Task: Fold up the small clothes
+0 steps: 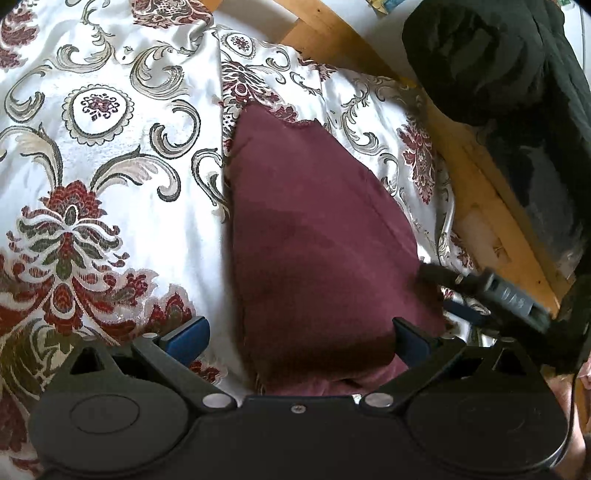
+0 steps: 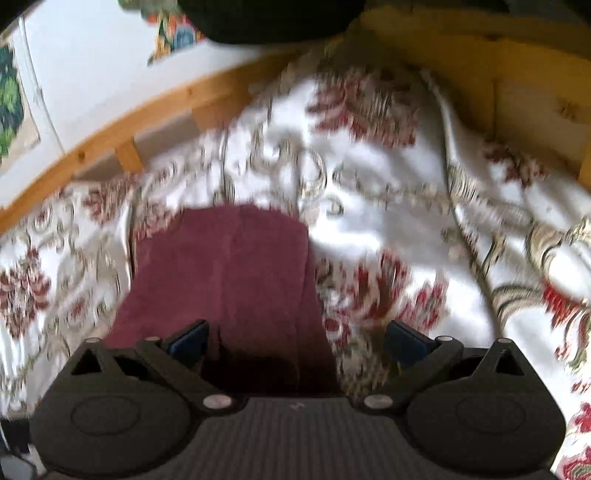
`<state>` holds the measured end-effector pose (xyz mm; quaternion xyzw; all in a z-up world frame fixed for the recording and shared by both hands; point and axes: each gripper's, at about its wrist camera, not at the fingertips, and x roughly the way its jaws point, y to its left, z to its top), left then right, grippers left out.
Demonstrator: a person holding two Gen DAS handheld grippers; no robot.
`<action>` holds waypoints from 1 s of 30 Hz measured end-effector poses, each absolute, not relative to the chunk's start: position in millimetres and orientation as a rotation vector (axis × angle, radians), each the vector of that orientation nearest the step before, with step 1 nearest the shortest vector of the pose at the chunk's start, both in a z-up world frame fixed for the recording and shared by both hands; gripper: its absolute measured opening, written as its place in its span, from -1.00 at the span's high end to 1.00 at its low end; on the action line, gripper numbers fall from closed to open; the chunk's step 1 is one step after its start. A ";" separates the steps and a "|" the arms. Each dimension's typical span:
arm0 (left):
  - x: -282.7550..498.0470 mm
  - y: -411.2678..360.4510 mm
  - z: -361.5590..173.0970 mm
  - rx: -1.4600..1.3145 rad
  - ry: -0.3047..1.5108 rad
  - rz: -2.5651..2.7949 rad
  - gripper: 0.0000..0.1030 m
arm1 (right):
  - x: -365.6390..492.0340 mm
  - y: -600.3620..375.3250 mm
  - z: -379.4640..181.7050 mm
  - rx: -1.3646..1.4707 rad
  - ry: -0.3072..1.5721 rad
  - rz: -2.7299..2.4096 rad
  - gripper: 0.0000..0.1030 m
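the maroon cloth [image 1: 317, 236] lies on the floral bedspread [image 1: 110, 155], running from just in front of both cameras toward the far wooden bed frame [image 1: 332, 33]. in the left wrist view its far edge is ragged and sits slightly askew; its left edge runs beside a seam in the bedspread.

left gripper [image 1: 301, 332]: fingers spread wide, holding nothing. the near end of the cloth lies between them, nearer the right finger. whether either pad touches the fabric cannot be told.

right gripper [image 2: 297, 338]: fingers likewise spread wide, holding nothing. the view is blurred. the cloth [image 2: 229, 273] occupies the left part of the gap, and its right edge falls between the fingers.

judgement: the step in hand appears to be taking hold of the near end for a fold toward the far end. to do it well, each gripper should close on one near corner, pinching cloth only and not the slippery bedspread beneath. lift both corners level, carry them evenly and lay near edge on far edge. the askew far edge needs squaring. a dark bundle [image 1: 491, 55] at far right is clear of the work.
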<state>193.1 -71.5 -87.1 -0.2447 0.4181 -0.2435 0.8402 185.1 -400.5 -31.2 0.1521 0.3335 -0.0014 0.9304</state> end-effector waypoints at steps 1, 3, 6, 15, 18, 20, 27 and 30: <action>192.9 -71.8 -87.2 -0.514 0.884 -0.515 -0.99 | 185.8 -400.4 -30.3 0.315 0.668 -0.014 -1.00; 192.9 -72.9 -87.7 -0.510 0.883 -0.514 -0.99 | 188.4 -400.0 -30.4 0.312 0.657 -0.039 -1.00; 193.0 -72.9 -87.7 -0.509 0.883 -0.515 -0.99 | 196.5 -398.0 -33.5 0.279 0.685 -0.061 -1.00; 192.3 -73.8 -88.3 -0.489 0.883 -0.519 -0.99 | 198.9 -389.2 -44.0 0.167 0.746 -0.089 -1.00; 192.2 -74.3 -88.4 -0.486 0.884 -0.519 -0.99 | 193.2 -400.3 -40.5 0.324 0.693 -0.027 -1.00; 192.9 -75.0 -88.1 -0.483 0.885 -0.519 -0.99 | 193.5 -408.8 -40.8 0.427 0.656 0.013 -1.00; 202.9 -70.4 -86.6 -0.536 0.887 -0.534 -0.99 | 229.0 -424.1 -60.7 0.617 0.661 0.050 -0.55; 208.7 -66.1 -87.0 -0.582 0.869 -0.546 -0.99 | 234.1 -421.2 -68.5 0.622 0.677 0.068 -0.36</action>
